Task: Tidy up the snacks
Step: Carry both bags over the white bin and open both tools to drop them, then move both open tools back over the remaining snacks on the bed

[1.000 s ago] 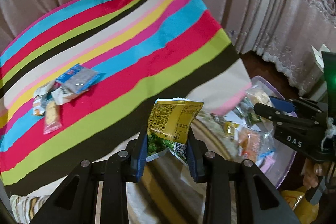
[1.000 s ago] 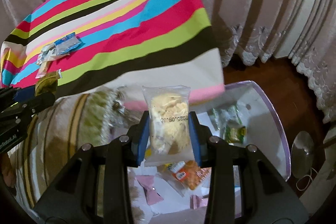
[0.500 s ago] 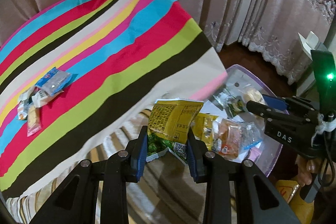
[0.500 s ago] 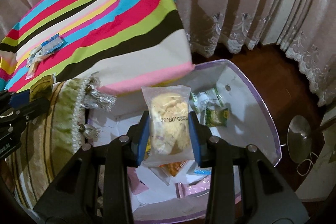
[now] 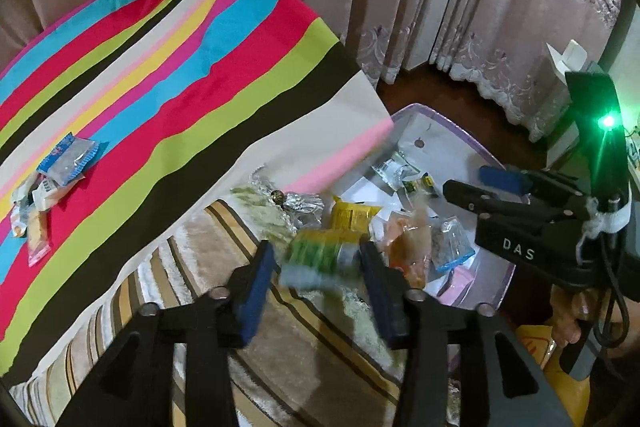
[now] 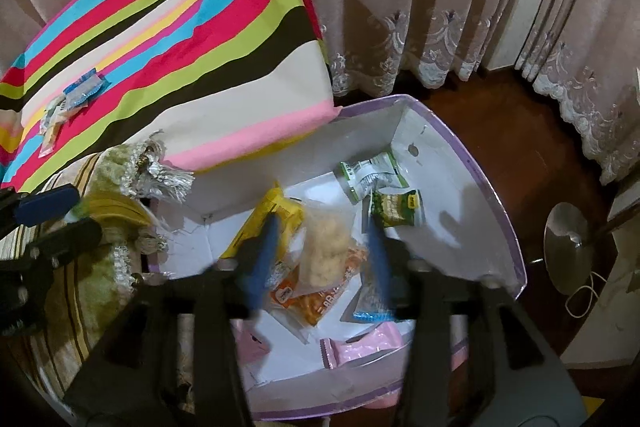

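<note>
Both grippers' jaws have just been opening. Left gripper (image 5: 316, 267) spread, green-yellow packet (image 5: 320, 257) blurred between pads, probably falling free. Right gripper (image 6: 322, 259) spread too; clear puff bag (image 6: 326, 247) dropped over box (image 6: 480, 187) w/ other snacks.

Snack packets (image 6: 320, 247) lie in the box (image 6: 492, 203), right of the striped cloth (image 6: 168, 39).
</note>
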`<state>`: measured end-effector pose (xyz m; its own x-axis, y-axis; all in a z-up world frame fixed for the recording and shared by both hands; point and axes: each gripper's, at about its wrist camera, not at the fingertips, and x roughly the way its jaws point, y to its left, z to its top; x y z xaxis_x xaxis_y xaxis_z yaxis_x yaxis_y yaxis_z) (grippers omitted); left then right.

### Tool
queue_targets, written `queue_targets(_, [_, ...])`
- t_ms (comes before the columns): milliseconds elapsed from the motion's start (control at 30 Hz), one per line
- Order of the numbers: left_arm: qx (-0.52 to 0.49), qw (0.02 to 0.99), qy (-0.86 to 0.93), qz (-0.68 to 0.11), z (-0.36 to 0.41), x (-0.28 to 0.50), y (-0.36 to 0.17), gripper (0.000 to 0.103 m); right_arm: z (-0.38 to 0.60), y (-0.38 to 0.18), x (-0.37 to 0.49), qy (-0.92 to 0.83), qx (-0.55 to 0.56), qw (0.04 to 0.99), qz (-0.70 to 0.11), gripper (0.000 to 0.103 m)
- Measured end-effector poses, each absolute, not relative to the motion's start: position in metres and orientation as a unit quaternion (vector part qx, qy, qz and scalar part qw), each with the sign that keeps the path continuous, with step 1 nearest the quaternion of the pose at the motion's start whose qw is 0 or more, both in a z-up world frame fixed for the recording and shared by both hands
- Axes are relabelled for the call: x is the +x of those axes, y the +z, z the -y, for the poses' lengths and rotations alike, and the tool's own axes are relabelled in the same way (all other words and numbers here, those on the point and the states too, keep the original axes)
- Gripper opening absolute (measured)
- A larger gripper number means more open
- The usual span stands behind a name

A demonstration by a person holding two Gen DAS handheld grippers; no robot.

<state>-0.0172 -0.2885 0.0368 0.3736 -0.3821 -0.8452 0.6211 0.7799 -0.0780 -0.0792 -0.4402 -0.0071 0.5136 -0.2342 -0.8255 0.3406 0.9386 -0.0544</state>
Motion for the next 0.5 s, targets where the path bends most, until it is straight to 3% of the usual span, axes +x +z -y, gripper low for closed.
queue_targets(33, [0.128, 0.82, -0.305, -0.467, 0.289, -0.018, 0.037, 0.051, 0.44, -0.006, -0.079, -0.167, 0.057, 0.869, -0.462, 0.067])
queue_targets(500, [0.121, 0.83, -0.286, -0.463, 0.276, -0.014, 0.04, 0.052, 0.426, -0.001, -0.069, -0.153, 0.047, 0.872, -0.462, 0.067])
